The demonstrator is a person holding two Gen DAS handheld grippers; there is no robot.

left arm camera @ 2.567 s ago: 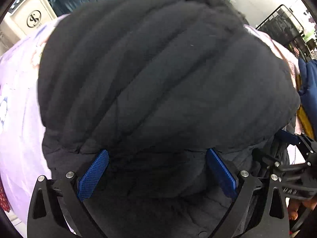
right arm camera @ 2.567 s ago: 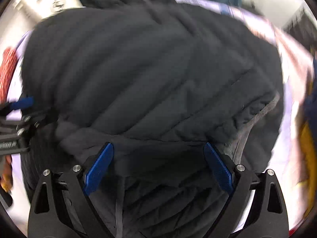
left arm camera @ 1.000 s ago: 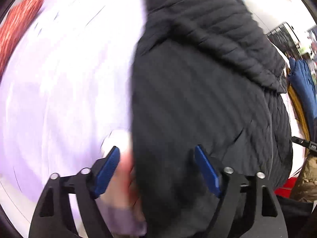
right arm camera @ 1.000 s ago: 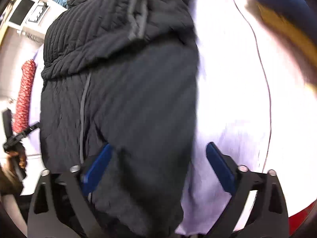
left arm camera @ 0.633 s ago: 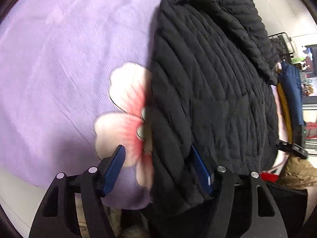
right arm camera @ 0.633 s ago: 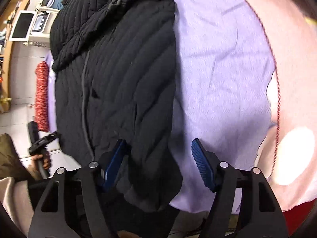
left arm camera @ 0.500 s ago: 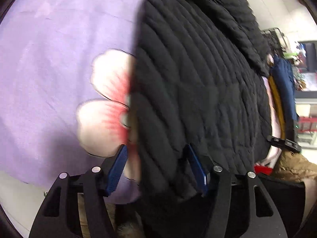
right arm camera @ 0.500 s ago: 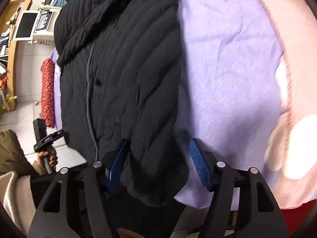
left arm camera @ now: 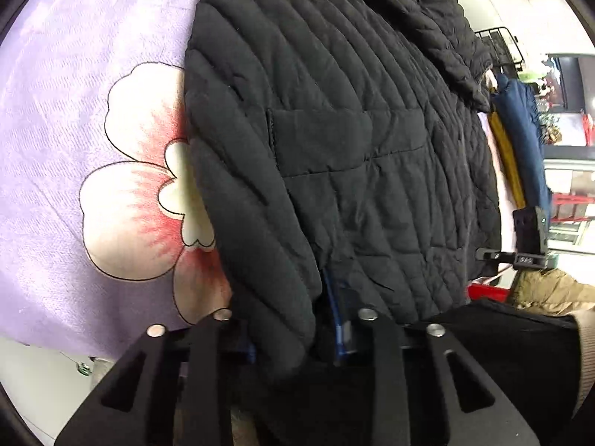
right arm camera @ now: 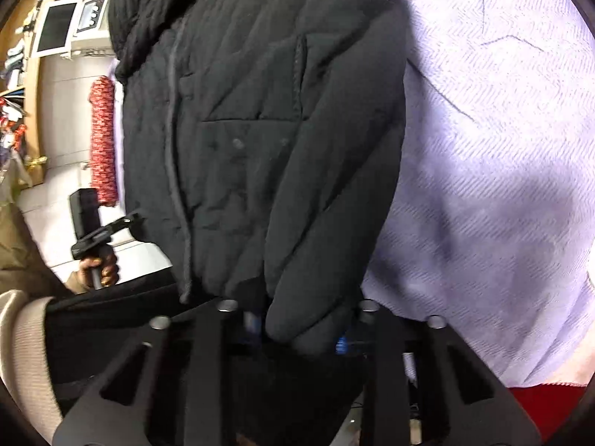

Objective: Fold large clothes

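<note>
- My left gripper (left arm camera: 286,329) has just been closing and now clamps the near hem corner of the black quilted jacket (left arm camera: 334,141), bottom centre of the left wrist view; blue pad (left arm camera: 340,330) only partly visible behind the bunched fabric.
- My right gripper (right arm camera: 297,329) likewise has just been closing and pinches the opposite hem corner, bottom centre of the right wrist view; padded edge bulges between the fingers.
- A second ago both sets of jaws stood wide over the hem edge with the jacket beside and under them; now both bite, so I judge the bottom-hem grab is done and a lift-and-fold toward the collar comes next.
- Jacket lies front up, flat, filling the middle of both views, pocket flap (left arm camera: 346,141) showing, zipper line (right arm camera: 174,148) running up the left part of the right view.
- It rests on a lilac sheet (left arm camera: 55,119) with a big pink-white flower print (left arm camera: 141,200), left side of the left view.
- Containers: only a black wire basket (left arm camera: 500,46) at upper right of the left view; contents too small to tell. Nothing else holds anything.
- My other hand (right arm camera: 98,260) on its handle shows at lower left of the right view.
</note>
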